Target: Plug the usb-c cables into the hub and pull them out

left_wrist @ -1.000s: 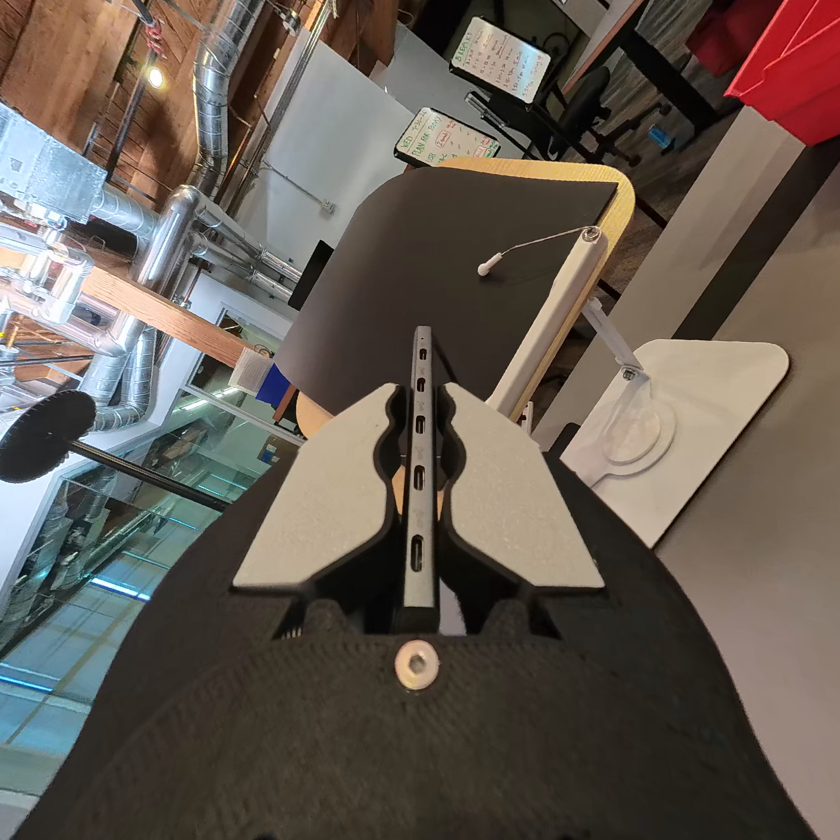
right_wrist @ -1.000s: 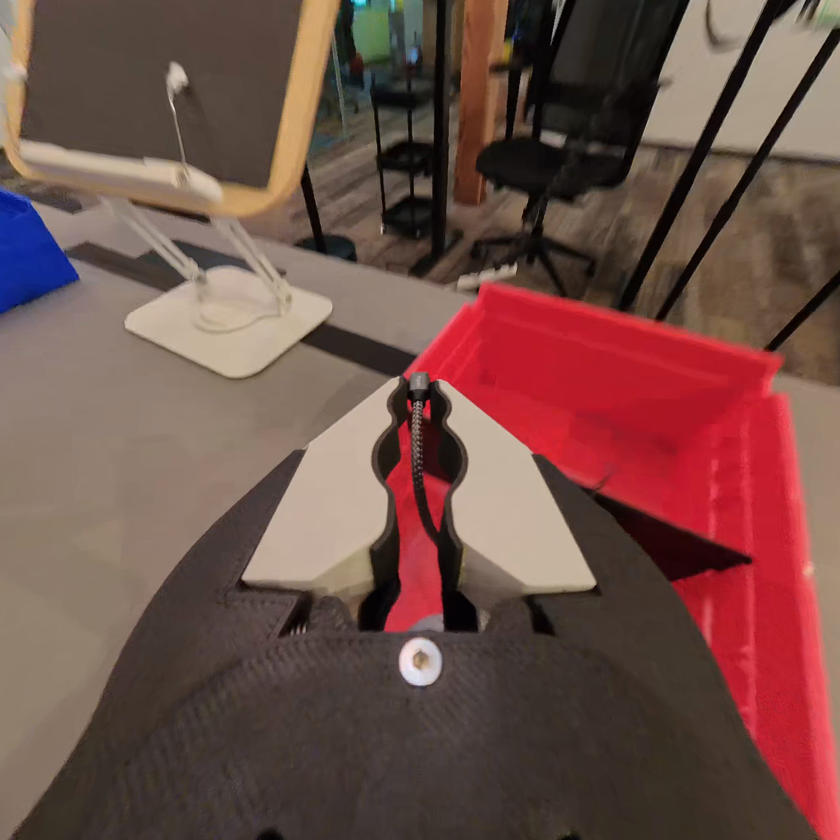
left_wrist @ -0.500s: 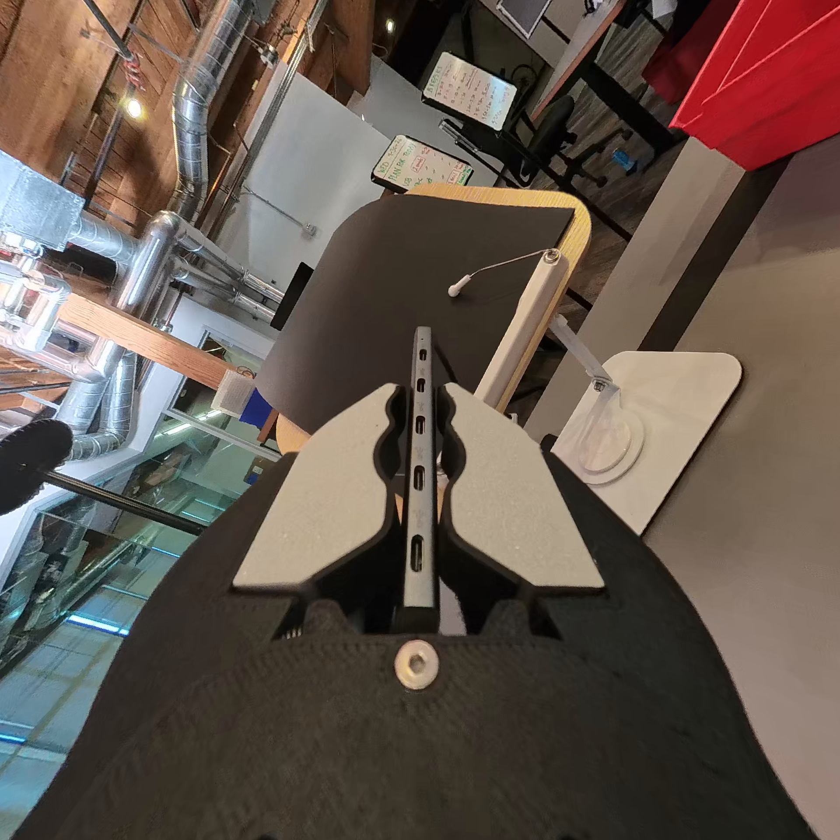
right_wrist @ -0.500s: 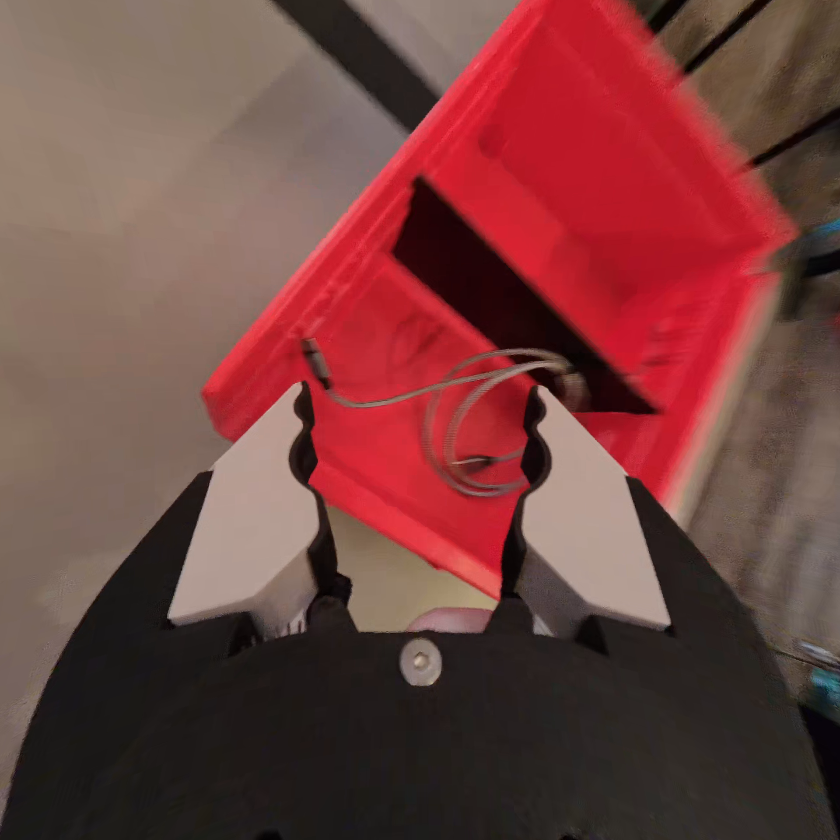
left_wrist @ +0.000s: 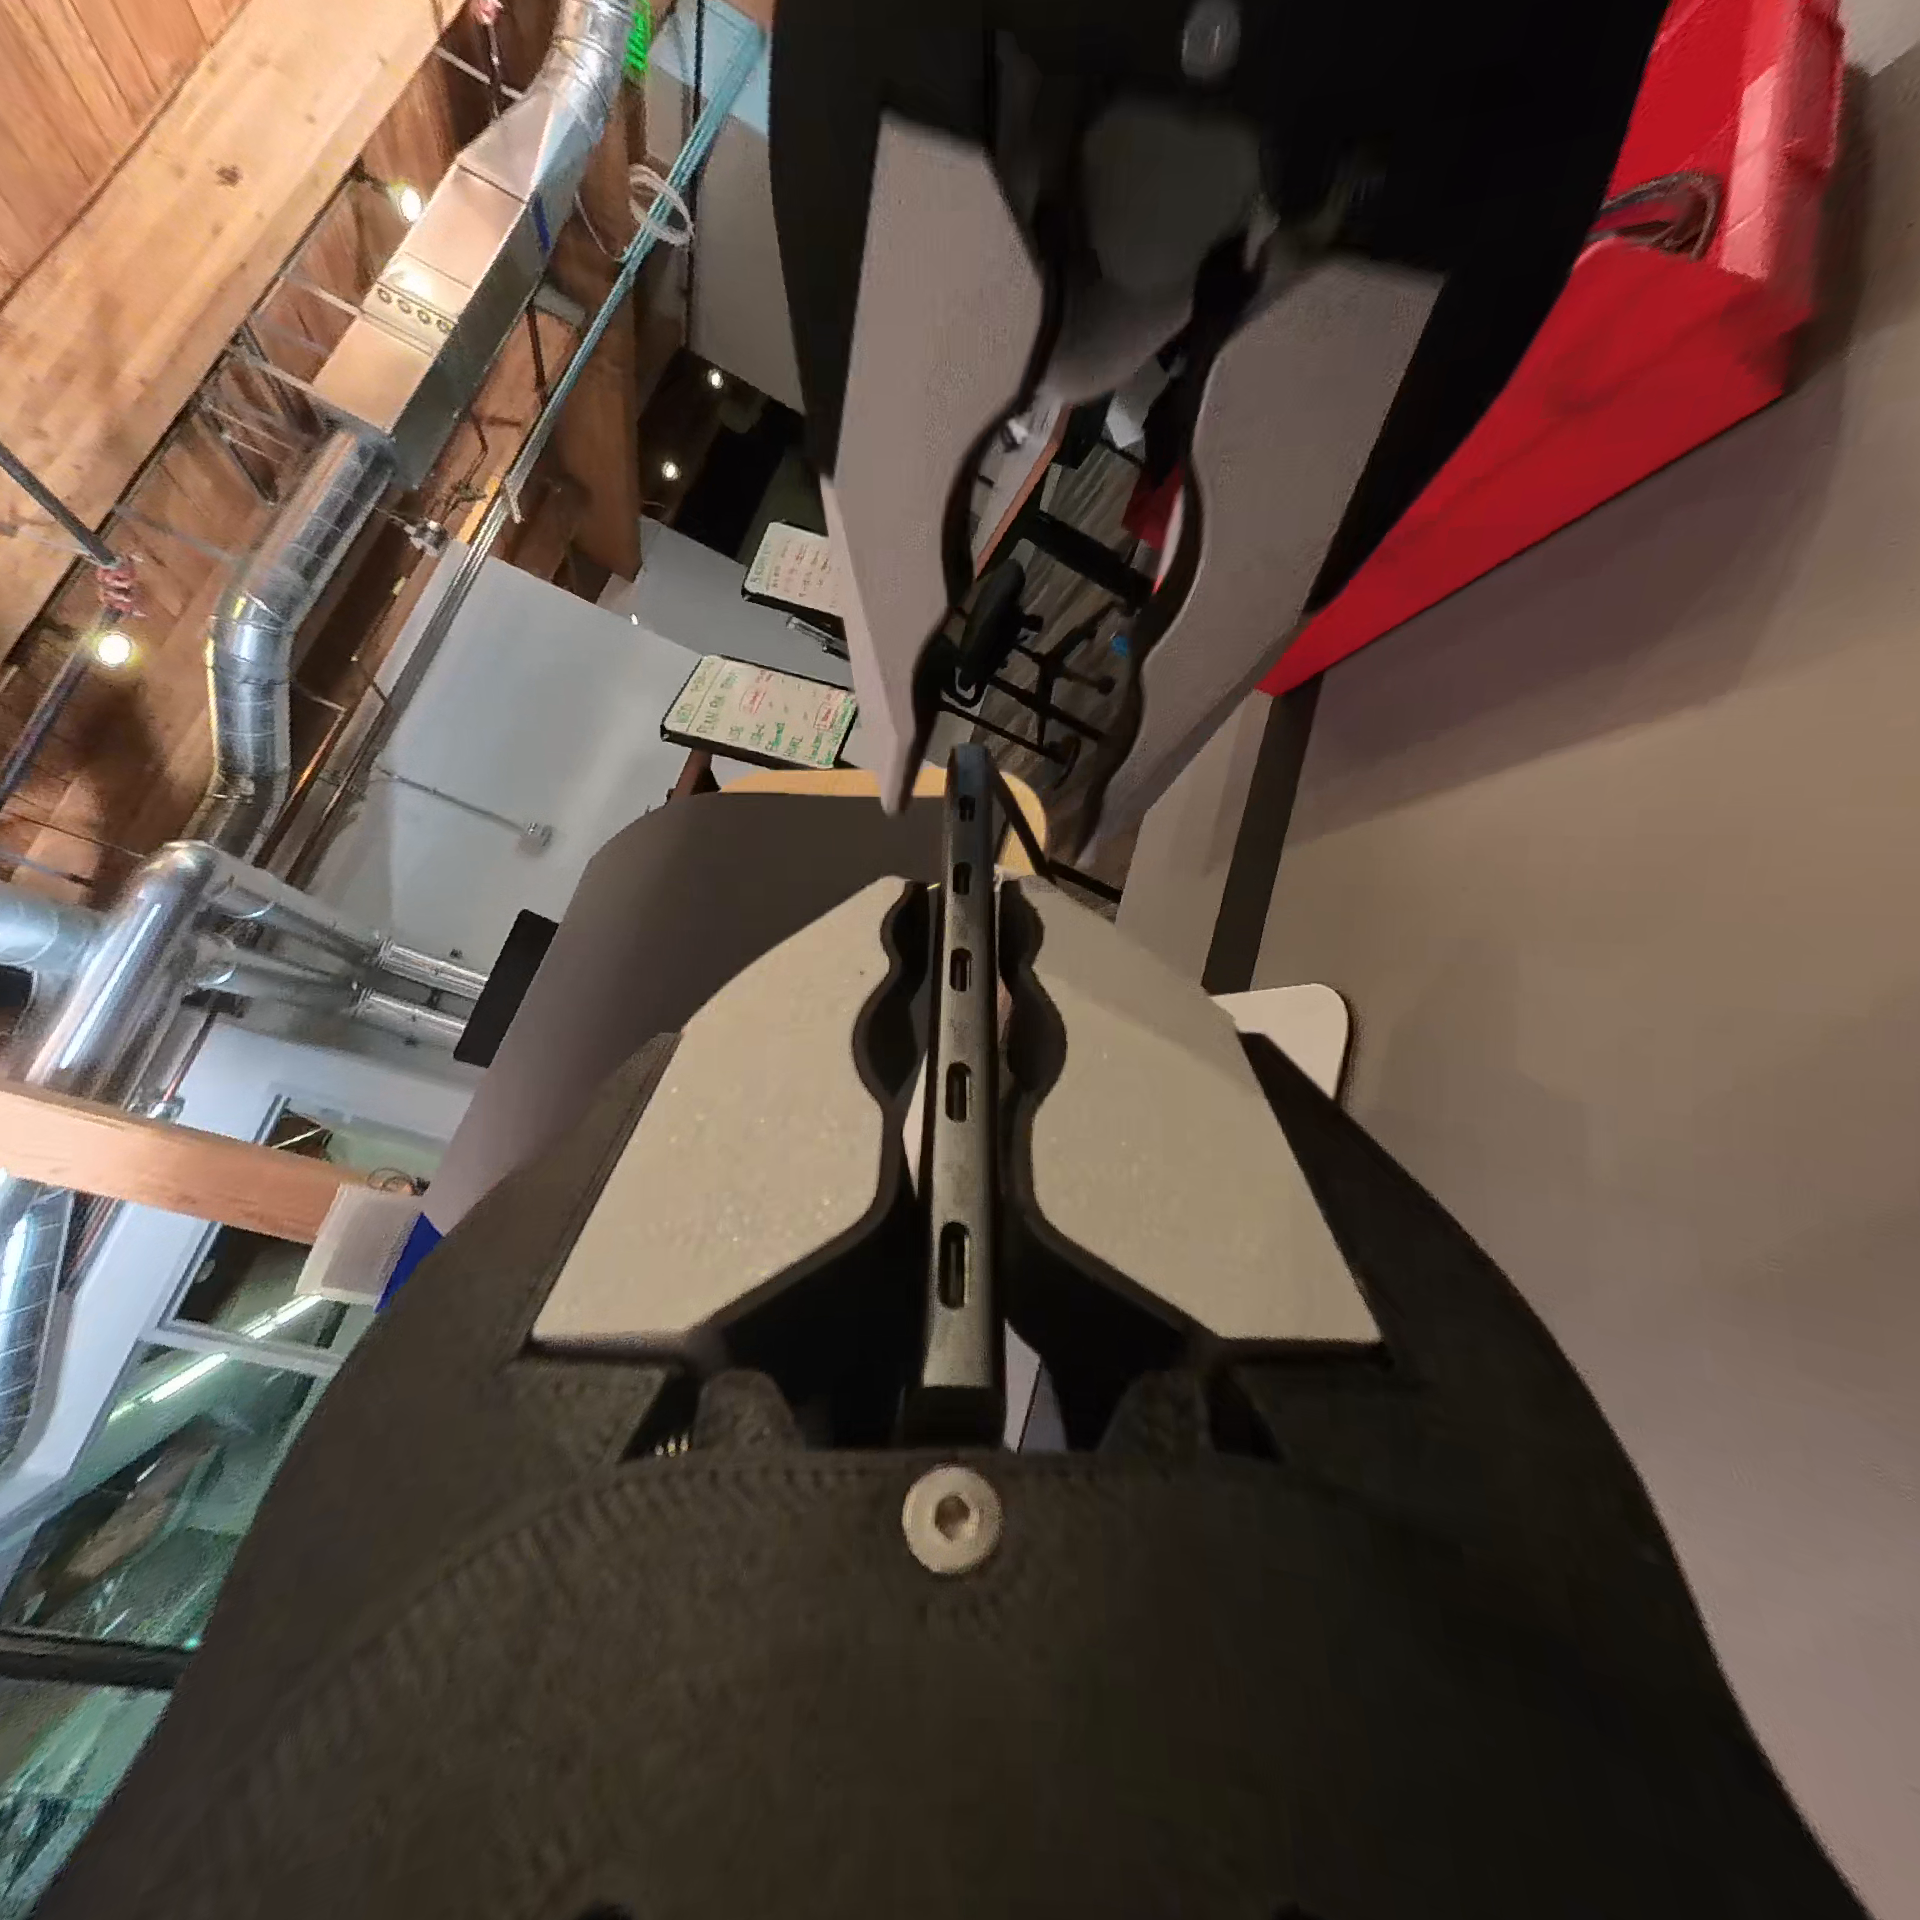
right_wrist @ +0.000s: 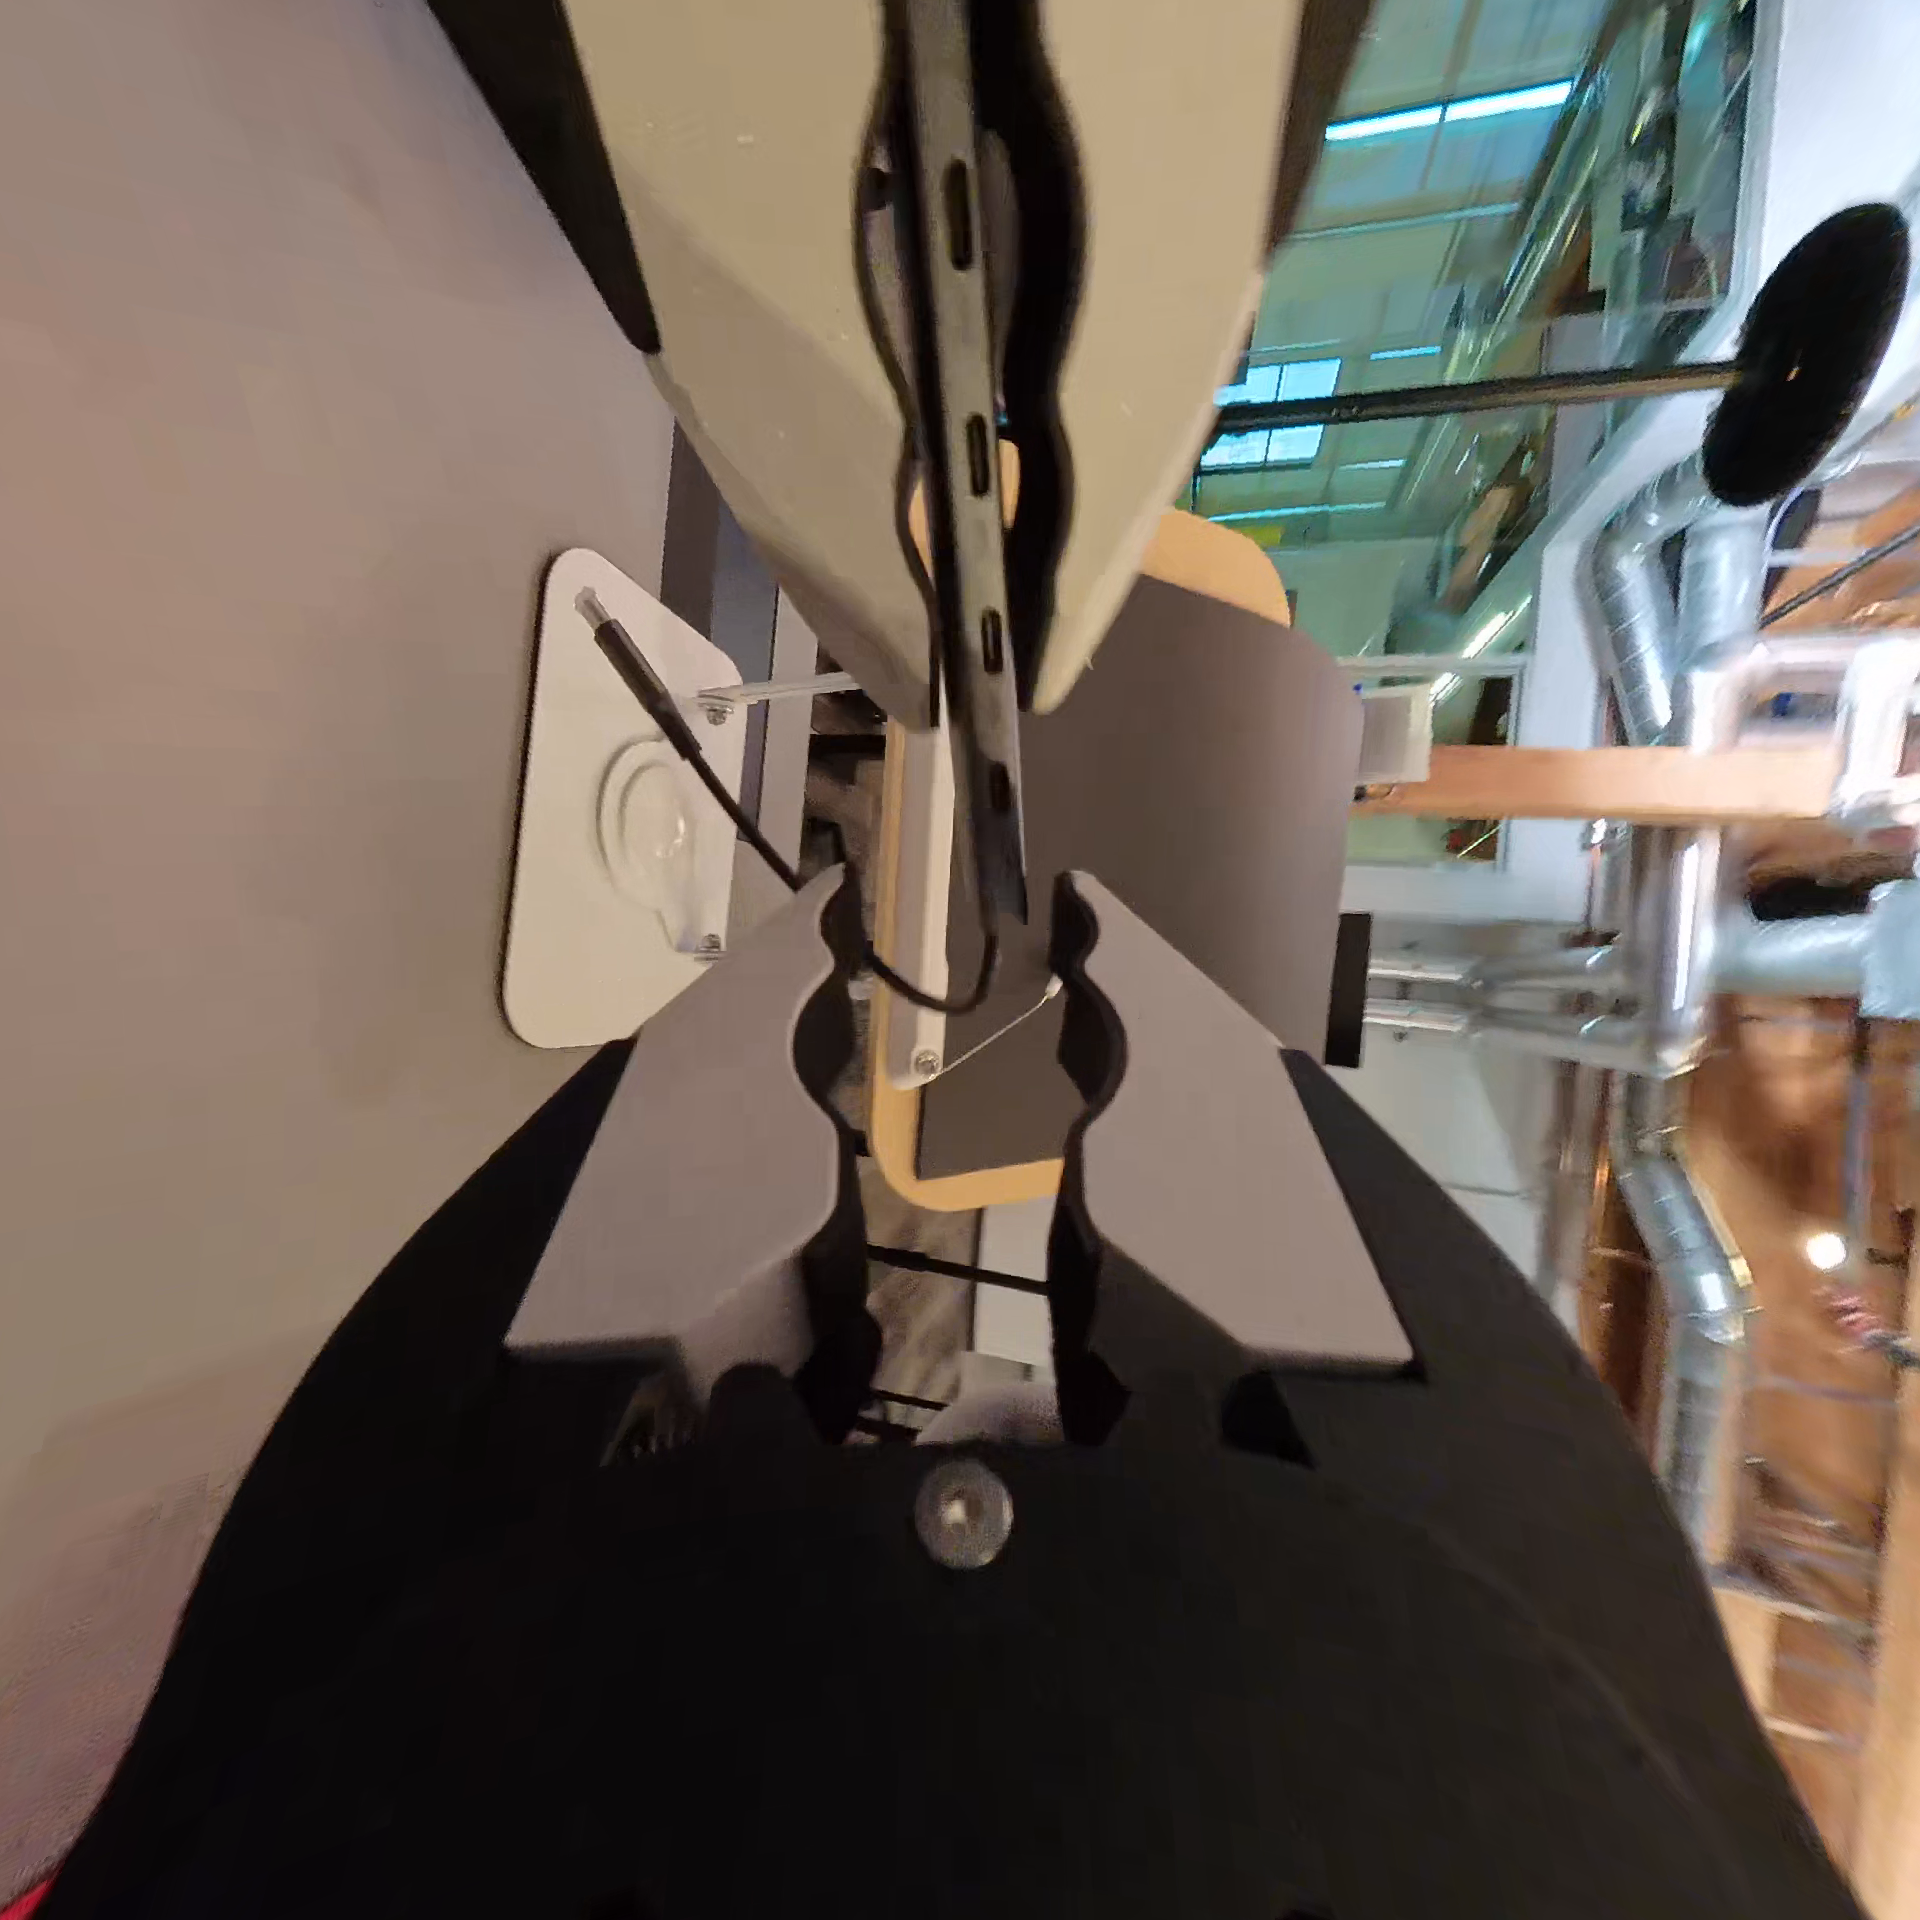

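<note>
My left gripper [left_wrist: 961, 894] is shut on the hub [left_wrist: 961, 1091], a slim dark bar with several USB-C ports along its edge, held up off the table. My right gripper [left_wrist: 1003, 810] faces it from above, open and empty, with its fingertips on either side of the hub's far end. In the right wrist view, my right gripper [right_wrist: 951, 904] brackets the hub's tip [right_wrist: 997, 810], which sticks out of the left gripper [right_wrist: 982, 701]. The hub's own thin black lead with its plug [right_wrist: 613, 634] hangs loose below. No cable is plugged into the ports that show.
A red bin [left_wrist: 1558, 364] stands on the grey table [left_wrist: 1610, 1143], with a cable loop [left_wrist: 1652, 213] in it. A black board with a wooden rim [right_wrist: 1195, 779] sits on a stand with a white base [right_wrist: 613, 831], just behind both grippers.
My right gripper let go of the braided cable over the red bin, opened, and swung round to face the hub. My left gripper kept hold of the hub.
</note>
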### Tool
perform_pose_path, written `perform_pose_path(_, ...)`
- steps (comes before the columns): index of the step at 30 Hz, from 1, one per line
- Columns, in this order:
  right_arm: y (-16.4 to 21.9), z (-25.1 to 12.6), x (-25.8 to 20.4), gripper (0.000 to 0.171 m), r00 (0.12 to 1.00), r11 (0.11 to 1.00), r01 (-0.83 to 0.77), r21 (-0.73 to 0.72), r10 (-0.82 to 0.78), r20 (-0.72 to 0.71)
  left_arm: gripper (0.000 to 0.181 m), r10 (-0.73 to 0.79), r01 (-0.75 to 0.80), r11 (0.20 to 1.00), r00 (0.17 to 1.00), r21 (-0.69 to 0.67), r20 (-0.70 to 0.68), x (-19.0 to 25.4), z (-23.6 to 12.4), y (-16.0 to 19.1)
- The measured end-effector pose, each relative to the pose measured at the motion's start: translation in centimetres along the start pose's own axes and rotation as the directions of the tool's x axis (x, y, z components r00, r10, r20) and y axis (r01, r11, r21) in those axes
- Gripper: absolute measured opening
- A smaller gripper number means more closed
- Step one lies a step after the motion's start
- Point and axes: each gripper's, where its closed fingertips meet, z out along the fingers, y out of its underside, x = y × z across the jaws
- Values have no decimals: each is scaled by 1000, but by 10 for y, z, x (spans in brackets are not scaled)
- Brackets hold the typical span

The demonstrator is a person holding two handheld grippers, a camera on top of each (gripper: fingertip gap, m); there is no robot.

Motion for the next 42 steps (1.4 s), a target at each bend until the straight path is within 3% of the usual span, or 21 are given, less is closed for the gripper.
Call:
perform_pose_path(2, -3, 7, 0, 9, 998, 998, 59, -18, -60, -24, 13, 8, -7, 1000, 1000, 23, -30, 5, -2, -5)
perform_pose_path(4, -3, 9, 0, 8, 995, 996, 87, -21, -87, -42, 13, 9, -8, 1000, 1000, 22, -29, 6, -1, -7)
perform_pose_path(8, 4, 3, -4, 7, 1000, 1000, -25, -10, 25, 13, 16, 9, -8, 1000, 1000, 6, -13, 8, 3, -8)
perform_pose_path(12, 27, -11, 9, 7, 996, 994, -92, -51, 92, -8, 38, -69, 67, 997, 996, 38, 55, -8, 0, -21)
perform_pose_path(16, 72, -31, 32, 7, 987, 980, -158, -124, 151, -60, 62, -125, 118, 991, 982, 59, 143, -33, -9, -25)
perform_pose_path(20, 147, -60, 72, 7, 953, 932, -294, -213, 270, -137, 61, -144, 135, 989, 971, 57, 192, -51, -17, -16)
perform_pose_path(24, 239, -82, 83, 7, 883, 830, -466, -306, 456, -108, 56, -138, 146, 989, 974, -31, 181, -52, -12, 9)
perform_pose_path(29, 338, -87, 39, 7, 821, 724, -515, -459, 571, -22, 53, -134, 149, 985, 976, -82, 170, -48, -6, 27)
perform_pose_path(32, 376, -83, -1, 8, 777, 667, -514, -539, 628, 35, 52, -140, 155, 984, 977, -85, 159, -45, -3, 32)
perform_pose_path(37, 404, -64, -72, 8, 707, 633, -435, -640, 680, 192, 52, -145, 159, 982, 980, -102, 136, -38, 2, 39)
perform_pose_path(42, 431, -48, -127, 7, 671, 615, -251, -747, 667, 324, 52, -134, 145, 982, 986, -123, 97, -27, 8, 45)
